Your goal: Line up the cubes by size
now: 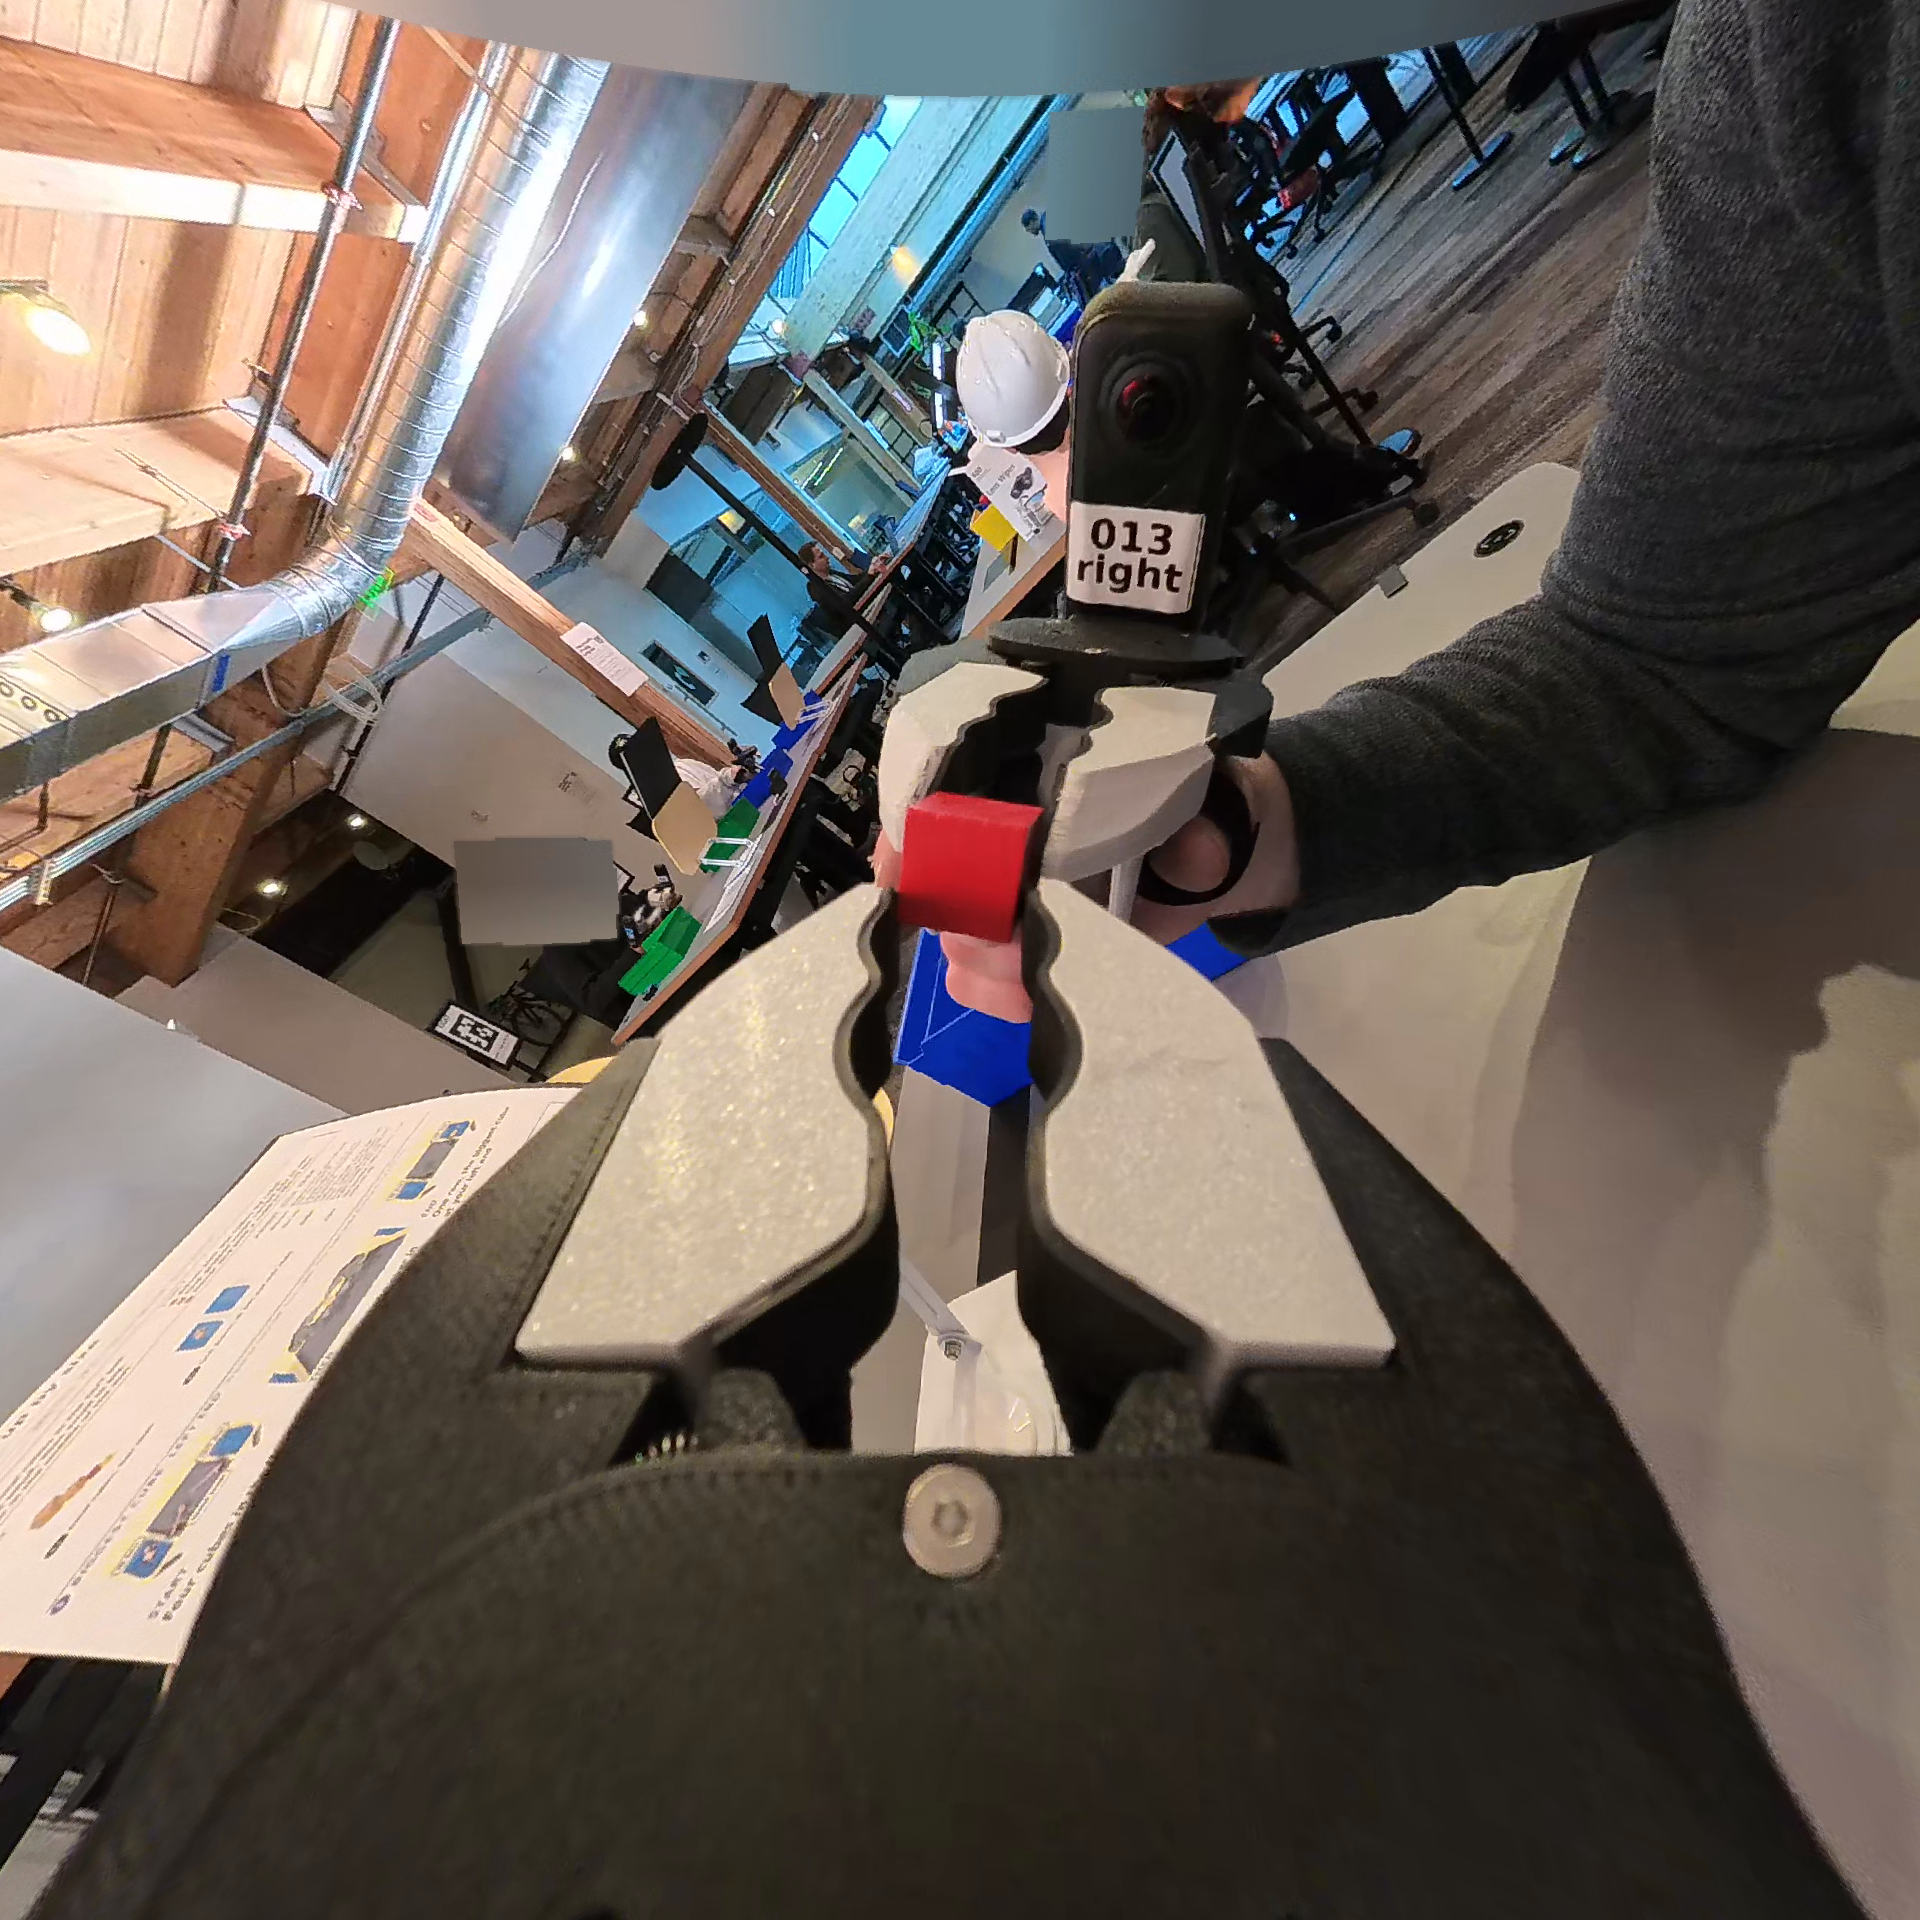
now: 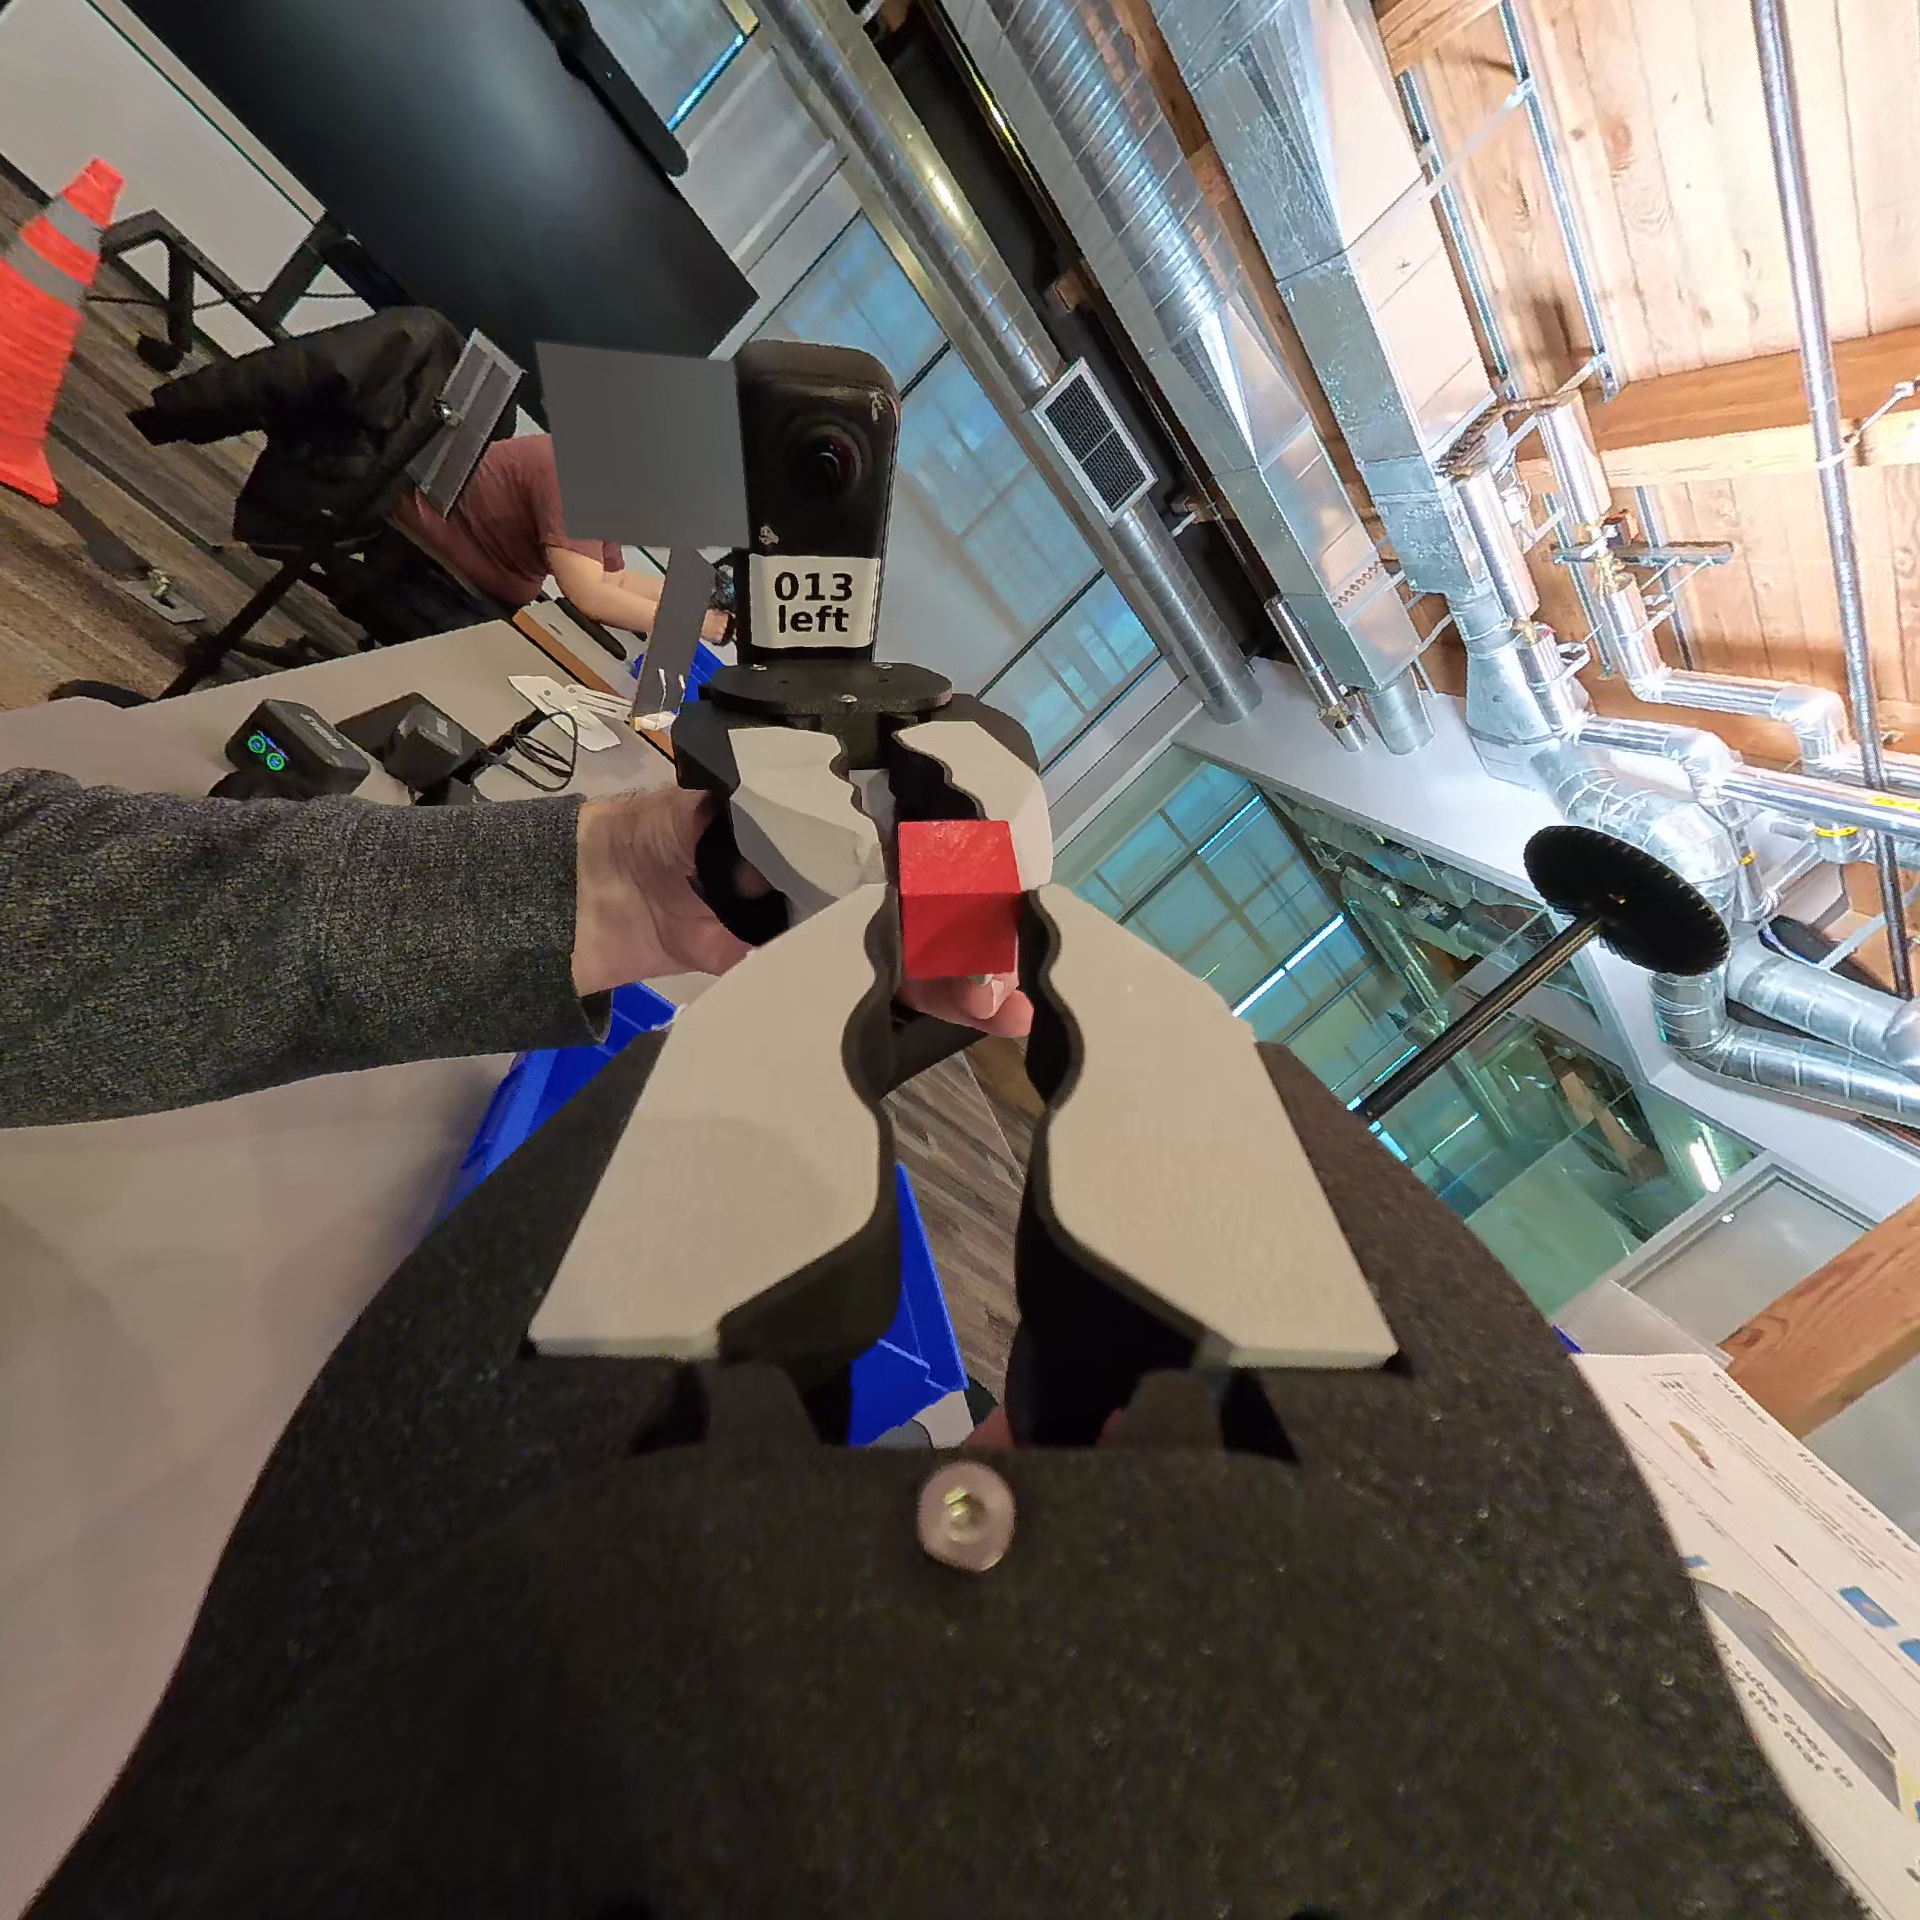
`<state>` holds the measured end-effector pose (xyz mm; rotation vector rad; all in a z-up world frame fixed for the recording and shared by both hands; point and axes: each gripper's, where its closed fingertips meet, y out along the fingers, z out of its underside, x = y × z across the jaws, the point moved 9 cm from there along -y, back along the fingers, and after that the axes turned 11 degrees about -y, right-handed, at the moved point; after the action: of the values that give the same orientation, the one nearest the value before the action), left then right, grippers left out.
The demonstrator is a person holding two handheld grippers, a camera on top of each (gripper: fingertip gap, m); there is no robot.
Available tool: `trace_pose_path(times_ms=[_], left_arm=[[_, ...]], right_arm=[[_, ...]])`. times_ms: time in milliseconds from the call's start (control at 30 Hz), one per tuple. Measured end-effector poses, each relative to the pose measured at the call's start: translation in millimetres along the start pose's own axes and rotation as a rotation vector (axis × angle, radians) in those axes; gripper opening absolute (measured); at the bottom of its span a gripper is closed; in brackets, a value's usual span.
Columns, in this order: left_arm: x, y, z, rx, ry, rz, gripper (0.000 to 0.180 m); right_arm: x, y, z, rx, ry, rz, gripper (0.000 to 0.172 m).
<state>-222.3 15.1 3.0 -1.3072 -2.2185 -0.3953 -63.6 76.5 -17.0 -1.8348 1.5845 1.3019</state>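
Note:
A small red cube (image 1: 961,873) is held in the air between both grippers, which face each other tip to tip. In the left wrist view my left gripper (image 1: 958,912) is shut on the cube's near part, with both pads against its sides. My right gripper (image 1: 982,805) grips its far part from the opposite side. In the right wrist view the same cube (image 2: 956,904) sits between the pads of my right gripper (image 2: 961,920), and my left gripper (image 2: 935,831) holds it from beyond. No other cubes are in view.
A blue bin (image 1: 961,1049) lies below the grippers; it also shows in the right wrist view (image 2: 520,1132). A printed instruction sheet (image 1: 208,1351) lies on the grey table (image 1: 125,1143). Black devices (image 2: 296,753) sit on the table's far part. The person's grey sleeves (image 2: 260,935) reach in from the sides. My left and right fingertips are right by each other.

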Motion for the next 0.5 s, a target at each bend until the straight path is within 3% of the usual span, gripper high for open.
trace_pose_path(times_ms=[500], left_arm=[[0.5, -0.3, -0.5, 0.007, -0.010, -0.011, 0.022]], right_arm=[[-1.2, 0.0, 1.5, -0.003, 0.028, 0.006, 0.020]])
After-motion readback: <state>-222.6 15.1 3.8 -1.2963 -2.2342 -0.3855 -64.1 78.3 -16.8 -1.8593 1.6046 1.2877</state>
